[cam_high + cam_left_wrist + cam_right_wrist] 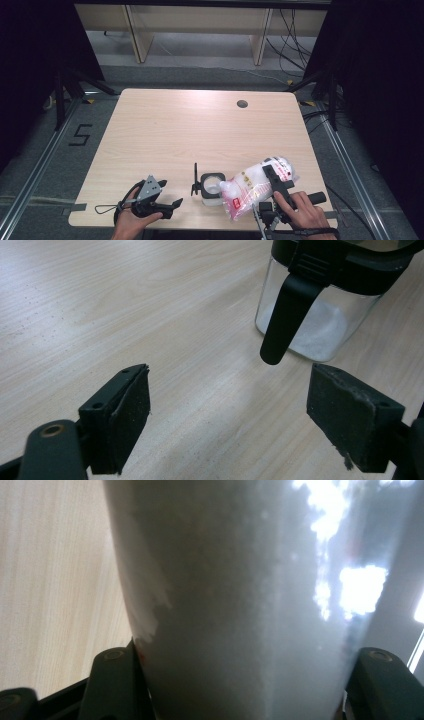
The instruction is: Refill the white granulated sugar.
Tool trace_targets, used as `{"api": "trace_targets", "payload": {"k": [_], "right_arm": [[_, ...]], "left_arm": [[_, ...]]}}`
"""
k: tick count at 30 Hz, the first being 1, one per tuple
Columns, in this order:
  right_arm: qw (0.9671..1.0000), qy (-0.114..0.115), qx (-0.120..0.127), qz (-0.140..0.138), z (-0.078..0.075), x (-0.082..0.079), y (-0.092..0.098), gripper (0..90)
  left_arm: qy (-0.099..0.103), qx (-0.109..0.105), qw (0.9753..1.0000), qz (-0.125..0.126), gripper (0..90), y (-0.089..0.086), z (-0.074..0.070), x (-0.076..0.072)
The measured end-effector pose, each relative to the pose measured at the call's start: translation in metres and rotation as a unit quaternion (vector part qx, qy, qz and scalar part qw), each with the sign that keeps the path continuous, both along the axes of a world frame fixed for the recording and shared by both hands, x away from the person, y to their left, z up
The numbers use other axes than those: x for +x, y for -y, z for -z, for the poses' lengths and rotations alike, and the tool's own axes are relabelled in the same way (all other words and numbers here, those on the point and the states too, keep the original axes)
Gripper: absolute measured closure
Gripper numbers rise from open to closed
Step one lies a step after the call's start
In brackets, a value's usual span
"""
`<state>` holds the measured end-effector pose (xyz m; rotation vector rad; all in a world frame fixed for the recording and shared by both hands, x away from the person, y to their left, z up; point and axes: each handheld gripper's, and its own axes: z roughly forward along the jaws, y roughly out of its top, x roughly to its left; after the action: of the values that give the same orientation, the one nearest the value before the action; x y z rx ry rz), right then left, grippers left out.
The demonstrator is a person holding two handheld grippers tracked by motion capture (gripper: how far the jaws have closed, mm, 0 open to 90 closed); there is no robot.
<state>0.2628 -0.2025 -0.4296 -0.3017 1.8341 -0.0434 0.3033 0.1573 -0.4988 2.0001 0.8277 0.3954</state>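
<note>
The right gripper (pixel 272 187) clamps the salt bag (pixel 257 187), tilted mouth-down over the glass jar (pixel 212 187) for pouring; the left gripper (pixel 167 204) waits, jaws open.

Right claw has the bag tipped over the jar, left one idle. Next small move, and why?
Probably bring the open left claw forward to steady the jar before tipping further. The bag of white grains, held in the right claw, leans mouth-down against the jar's rim, and the jar stands unheld with its lid up.

Far & left table (pixel 165 130) free; near edge crowded: jar (pixel 212 189) w/ bag (pixel 252 187) touching it at right.
</note>
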Motion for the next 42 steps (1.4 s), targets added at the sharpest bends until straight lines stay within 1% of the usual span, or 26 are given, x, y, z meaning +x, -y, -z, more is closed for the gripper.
{"api": "trace_targets", "payload": {"k": [4, 5, 6, 8, 10, 11, 12, 14, 16, 18, 19, 21, 22, 23, 24, 25, 27, 28, 29, 30, 31, 32, 37, 39, 41, 42], "right_arm": [[0.9998, -0.003, -0.019, -0.001, 0.0005, -0.0016, -0.0045, 40.4], [0.9998, 0.001, -0.011, -0.014, 0.003, -0.0003, -0.0043, 40.3], [0.9993, 0.003, -0.032, -0.019, 0.0001, 0.0002, -0.0058, 40.4], [1.0, -0.002, -0.006, 0.0, 0.0041, -0.0012, -0.0047, 40.3], [0.9991, 0.004, -0.039, -0.016, -0.0007, 0.0007, -0.0063, 40.3], [0.9991, 0.0, -0.041, -0.01, -0.0017, 0.0001, -0.0055, 40.4], [0.9998, -0.001, -0.02, -0.005, 0.0007, 0.0003, -0.0037, 40.3], [0.999, 0.003, -0.043, -0.01, -0.0028, 0.0007, -0.0049, 40.3], [0.9997, 0.007, -0.016, -0.019, 0.0007, 0.0012, -0.0029, 40.4], [0.9995, 0.007, -0.023, -0.022, -0.0005, 0.0016, -0.0032, 40.4], [0.9993, 0.0, -0.035, -0.007, -0.0026, -0.0001, -0.0048, 40.4], [0.9994, -0.002, -0.033, -0.007, -0.003, 0.0, -0.0049, 40.4], [0.9998, 0.003, -0.015, -0.015, -0.0007, 0.001, -0.0033, 40.3], [0.9997, -0.002, -0.025, -0.007, -0.0029, 0.0005, -0.004, 40.4], [0.9999, -0.007, -0.015, 0.0, -0.0014, 0.0005, -0.0028, 40.4], [1.0, -0.001, 0.005, -0.003, 0.002, 0.0017, -0.0015, 40.4], [1.0, 0.001, 0.002, -0.004, 0.0014, 0.0024, -0.0011, 40.4], [0.9999, 0.005, -0.001, -0.011, 0.0006, 0.0036, -0.0006, 40.4], [1.0, 0.003, 0.0, -0.009, 0.0, 0.0036, -0.0006, 40.4], [1.0, 0.004, 0.006, -0.007, 0.0019, 0.0034, 0.0006, 40.4], [0.9999, 0.005, 0.004, -0.008, 0.0018, 0.0034, -0.0002, 40.4], [0.9998, -0.001, 0.019, 0.005, 0.0037, 0.0022, 0.0007, 40.4], [0.9998, 0.002, -0.012, -0.015, 0.001, 0.0039, -0.0012, 40.4], [0.9998, 0.006, -0.007, -0.019, 0.0022, 0.0041, -0.0011, 40.4], [1.0, -0.005, -0.001, 0.003, 0.0022, 0.0012, -0.0022, 40.5], [0.9995, 0.009, -0.012, -0.026, 0.0005, 0.0035, -0.0026, 40.5]], "left_arm": [[0.0, -0.001, 1.0, -0.001, 17.0, -0.0002, 0.0002, -0.0009], [0.0, -0.003, 1.0, -0.002, 17.0, 0.0001, 0.0001, -0.0006], [-0.001, -0.002, 1.0, -0.002, 17.0, 0.0002, -0.0004, -0.0004], [-0.001, -0.001, 1.0, -0.002, 17.0, 0.0004, -0.0002, -0.0015], [-0.001, -0.001, 1.0, -0.001, 17.0, 0.0004, 0.0, -0.0012], [-0.001, -0.002, 1.0, -0.004, 17.0, 0.0009, -0.0003, -0.001], [0.0, -0.002, 1.0, -0.005, 17.0, 0.0009, -0.0004, -0.0011], [-0.003, -0.002, 1.0, -0.003, 17.0, 0.0006, 0.0003, -0.0016], [0.0, -0.004, 1.0, -0.003, 17.0, 0.0004, 0.0002, -0.0007], [-0.001, -0.004, 1.0, -0.004, 17.0, 0.0006, -0.0003, -0.0012], [-0.001, -0.001, 1.0, -0.002, 17.0, -0.0001, 0.0, -0.0012], [-0.001, -0.004, 1.0, -0.002, 17.0, 0.0001, 0.0, -0.0006], [-0.001, -0.004, 1.0, -0.002, 17.0, 0.0003, -0.0005, -0.0003], [0.001, -0.002, 1.0, -0.003, 17.0, 0.0005, -0.0009, -0.0009], [0.005, 0.006, 1.0, 0.001, 17.0, -0.0005, -0.0012, -0.0008], [0.004, 0.003, 1.0, 0.002, 17.0, -0.0004, -0.001, -0.0012], [0.002, 0.005, 1.0, 0.0, 17.0, -0.0011, -0.0011, -0.0002], [-0.005, -0.012, 0.9999, -0.009, 17.0, 0.0008, -0.0004, -0.0015], [-0.002, -0.012, 0.9999, -0.008, 17.1, 0.0008, -0.0002, -0.0018], [0.003, -0.001, 1.0, 0.0, 17.0, -0.0009, -0.0007, -0.0009], [-0.001, -0.004, 1.0, -0.006, 17.0, -0.0007, -0.0005, -0.0013], [-0.003, -0.006, 0.9999, -0.009, 17.0, -0.0001, -0.0008, -0.0011], [0.002, -0.002, 1.0, 0.0, 17.0, -0.0006, -0.0008, -0.0006], [0.004, -0.01, 0.9999, -0.004, 17.0, 0.0002, -0.0009, -0.0007], [0.003, -0.008, 1.0, -0.002, 17.0, -0.0004, -0.0008, -0.0012], [0.001, -0.005, 1.0, -0.007, 17.0, -0.0008, -0.0008, -0.0012]]}}
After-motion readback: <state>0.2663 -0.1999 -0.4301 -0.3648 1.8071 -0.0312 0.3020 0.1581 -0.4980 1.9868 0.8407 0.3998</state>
